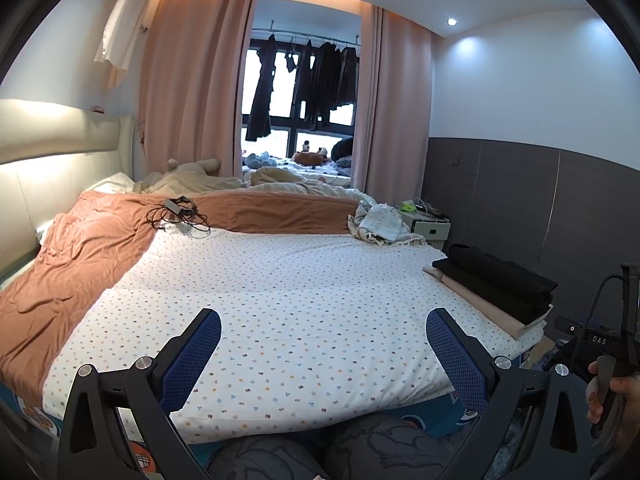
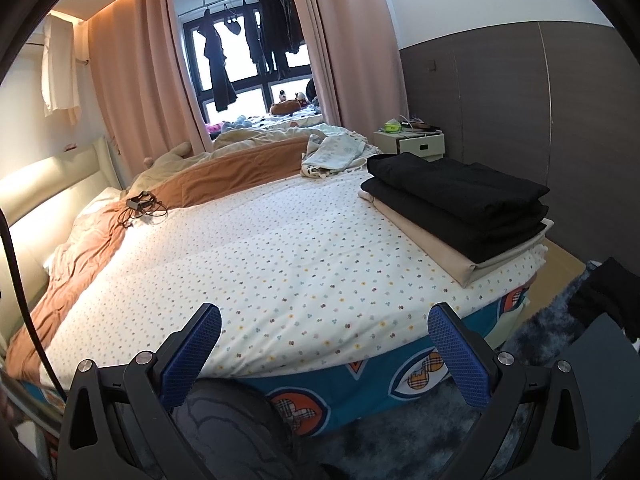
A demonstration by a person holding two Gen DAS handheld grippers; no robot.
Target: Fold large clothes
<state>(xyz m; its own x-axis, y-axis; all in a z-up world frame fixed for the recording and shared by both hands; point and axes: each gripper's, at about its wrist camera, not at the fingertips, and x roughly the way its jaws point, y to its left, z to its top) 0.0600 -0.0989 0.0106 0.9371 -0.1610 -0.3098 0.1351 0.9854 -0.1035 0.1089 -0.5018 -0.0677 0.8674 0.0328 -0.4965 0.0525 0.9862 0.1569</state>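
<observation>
Dotted bedsheet (image 1: 280, 280) lies bare between spread-apart left gripper (image 1: 323, 354), right gripper (image 2: 324, 354) and edge-stacked folded clothes (image 2: 460, 208).

Both wrist cameras sit low at the near edge of the bed (image 1: 304, 280), facing the far window (image 2: 248, 64); both views share the folded stack (image 2: 460, 204).

1. "DAS", white capital letters on the black plastic body of the right handheld gripper (image 1: 599, 340), seen at the right edge of the left wrist view, just above the hand (image 1: 612, 392) that holds it.
2. No other lettering, number or label can be read in either view.
</observation>
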